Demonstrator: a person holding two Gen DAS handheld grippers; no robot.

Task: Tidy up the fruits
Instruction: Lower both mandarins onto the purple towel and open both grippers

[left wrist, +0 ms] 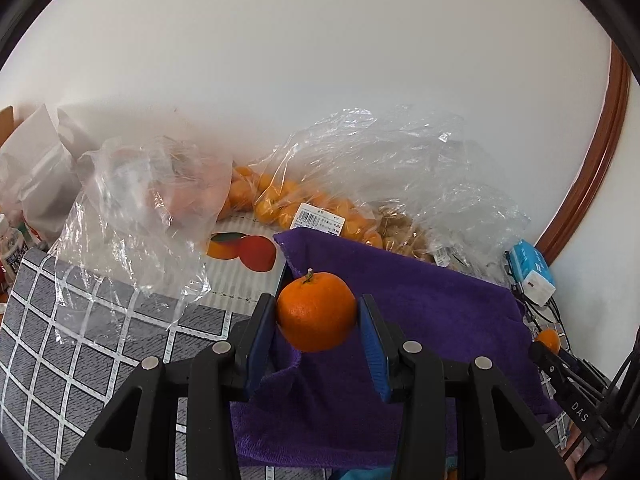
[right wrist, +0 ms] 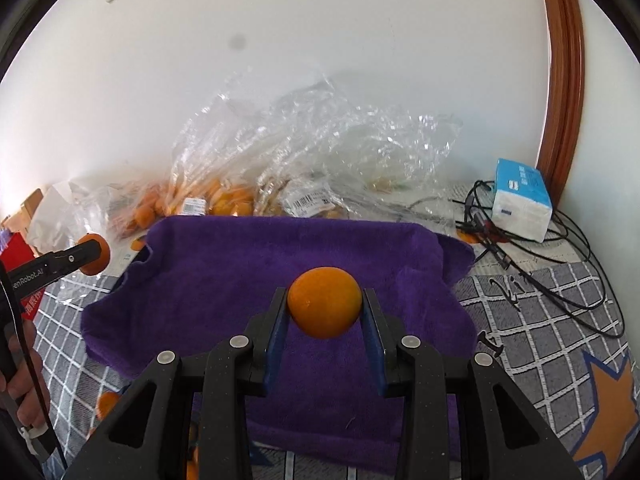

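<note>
- While each hand-held gripper is clamped on fruit, the left hand-held gripper grips a stemmed mandarin, and the right hand-held gripper a second mandarin.
- No fruit is seen laid on the purple towel beneath.
- At eleven o'clock, bagged mandarins remain; most sorting is judged undone.

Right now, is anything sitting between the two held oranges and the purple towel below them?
Nothing visible. The left gripper holds one orange, the right gripper another orange, and the purple towel beneath them looks bare.
</note>
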